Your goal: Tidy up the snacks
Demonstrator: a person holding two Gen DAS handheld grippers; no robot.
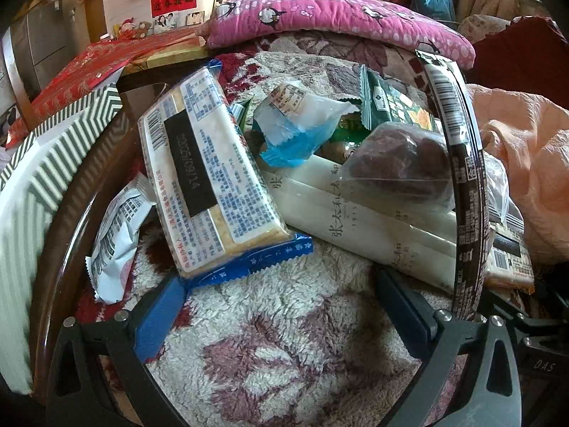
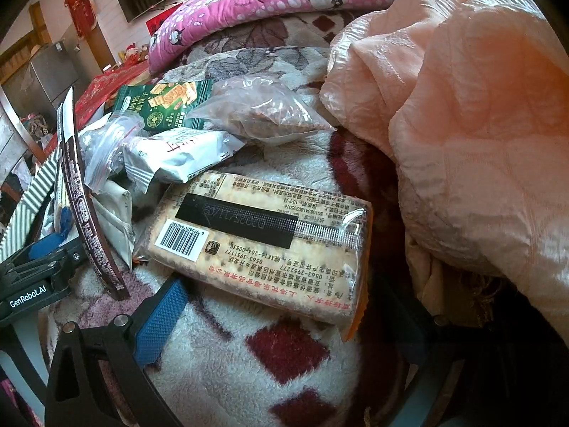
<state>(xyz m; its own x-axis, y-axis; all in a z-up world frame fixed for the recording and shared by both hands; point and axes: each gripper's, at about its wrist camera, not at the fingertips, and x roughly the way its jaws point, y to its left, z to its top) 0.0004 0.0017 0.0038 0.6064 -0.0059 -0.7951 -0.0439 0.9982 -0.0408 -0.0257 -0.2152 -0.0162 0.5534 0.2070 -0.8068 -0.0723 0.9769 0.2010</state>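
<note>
From my left wrist camera I see the left gripper [image 1: 284,306] low over the fleecy floral blanket [image 1: 284,348], its jaws spread wide with nothing between them. The blue left pad touches the blue-edged cracker pack [image 1: 209,178], which lies printed-side up with a black strip reading 2025/10/14. Behind it sit a white-and-blue wrapper [image 1: 295,124], a long cream pack [image 1: 359,210] with Chinese characters, and a clear bag of dark fruit [image 1: 402,163]. A thin dark curved packet [image 1: 462,178] stands on edge against the right finger.

My right wrist camera shows what that one barely catches: a second cracker pack [image 2: 263,245], orange-edged, with barcode and a black date strip, lying just ahead of the right gripper [image 2: 291,316]. Its blue pad is near the pack's lower corner; the other finger is lost in shadow, so I cannot tell its opening. A peach quilt [image 2: 462,124] fills the right side. The left gripper's body reads "GenRobot.AI". A green biscuit bag [image 2: 160,106] lies farther back.
</note>
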